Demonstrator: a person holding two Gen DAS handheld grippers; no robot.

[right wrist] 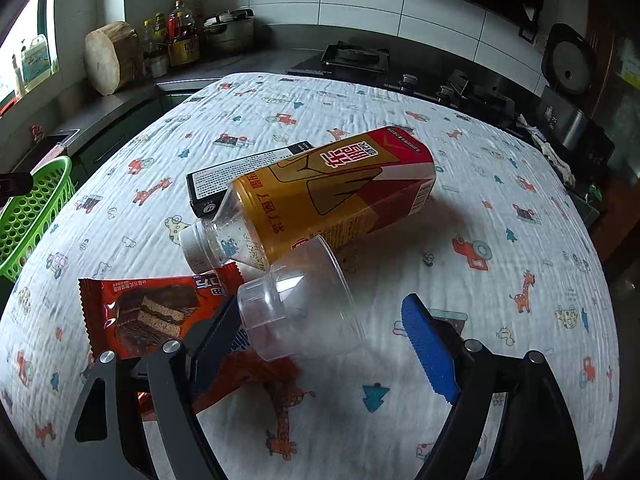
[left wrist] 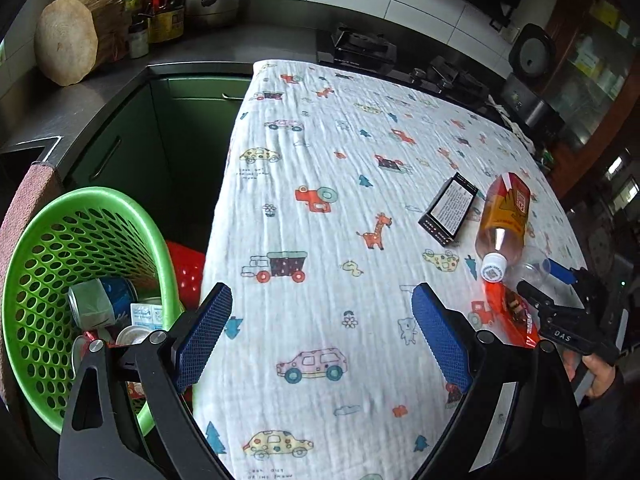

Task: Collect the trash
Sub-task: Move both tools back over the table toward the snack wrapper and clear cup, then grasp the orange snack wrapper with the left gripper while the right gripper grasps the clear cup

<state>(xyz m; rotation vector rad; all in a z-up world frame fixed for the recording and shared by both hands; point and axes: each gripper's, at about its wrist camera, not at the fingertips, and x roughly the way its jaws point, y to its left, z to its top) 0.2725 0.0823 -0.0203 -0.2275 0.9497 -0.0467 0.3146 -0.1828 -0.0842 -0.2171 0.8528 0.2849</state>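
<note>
A clear plastic cup [right wrist: 304,296] lies on its side on the patterned tablecloth [right wrist: 400,120], between the fingers of my right gripper [right wrist: 324,332]. The left finger sits at the cup's base and the right pad stands apart from its rim, so the gripper is open. Beside the cup lie a red snack wrapper [right wrist: 148,312], a capped yellow-and-red bottle [right wrist: 340,196] and a black box [right wrist: 224,176]. My left gripper [left wrist: 328,332] hangs open and empty over the cloth's left part, next to a green basket [left wrist: 60,248] holding cans and cartons. The right gripper [left wrist: 544,280] also shows there.
The table's left edge [left wrist: 224,208] drops off beside the basket, with a red plastic item [left wrist: 188,268] below. Behind are a counter with a wooden chopping block [left wrist: 68,40], oil bottles [left wrist: 166,4], a pot [left wrist: 212,0] and a gas stove [left wrist: 356,50].
</note>
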